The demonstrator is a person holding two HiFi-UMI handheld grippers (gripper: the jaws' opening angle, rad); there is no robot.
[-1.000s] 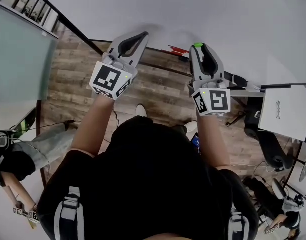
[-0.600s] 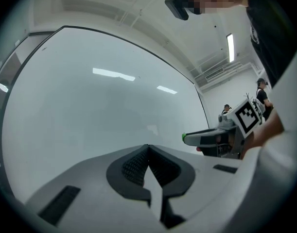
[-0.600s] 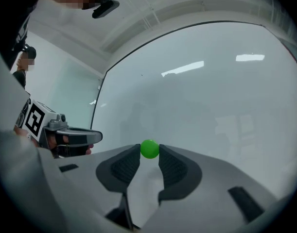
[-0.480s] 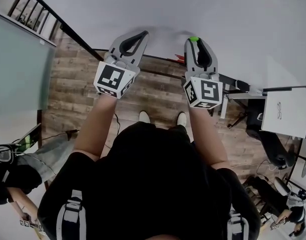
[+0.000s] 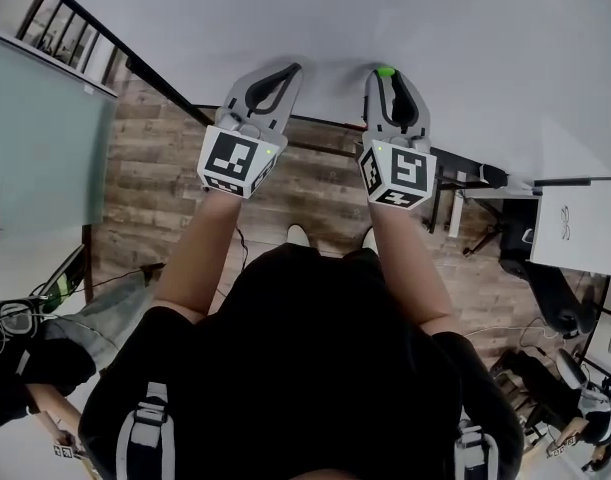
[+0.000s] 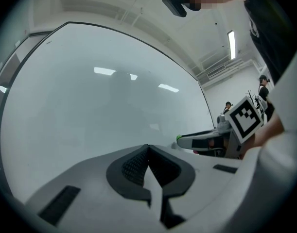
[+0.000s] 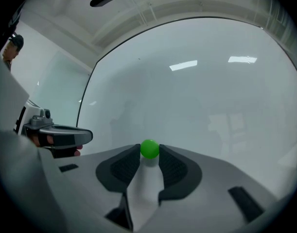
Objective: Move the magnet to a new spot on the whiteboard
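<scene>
A small green magnet [image 7: 149,149] sits pinched between the fingertips of my right gripper [image 7: 149,152], which is shut on it. In the head view the magnet [image 5: 385,71] is at the tip of the right gripper [image 5: 386,76], close against the whiteboard [image 5: 405,13]; contact with the board cannot be told. My left gripper [image 5: 288,70] points at the board just to the left, shut with nothing in it, its pads meeting at the tip [image 6: 147,148]. The whiteboard [image 6: 90,101] fills both gripper views and shows bare.
A wooden floor [image 5: 155,168] lies below the board. A glass partition [image 5: 35,128] stands at the left. A desk with a white box [image 5: 575,233] and a chair are at the right. Other people stand at the lower left and lower right.
The right gripper has swung left, nearer the left gripper, with the magnet still in its tips. The left gripper has shifted slightly right. Both stay level at the board.
</scene>
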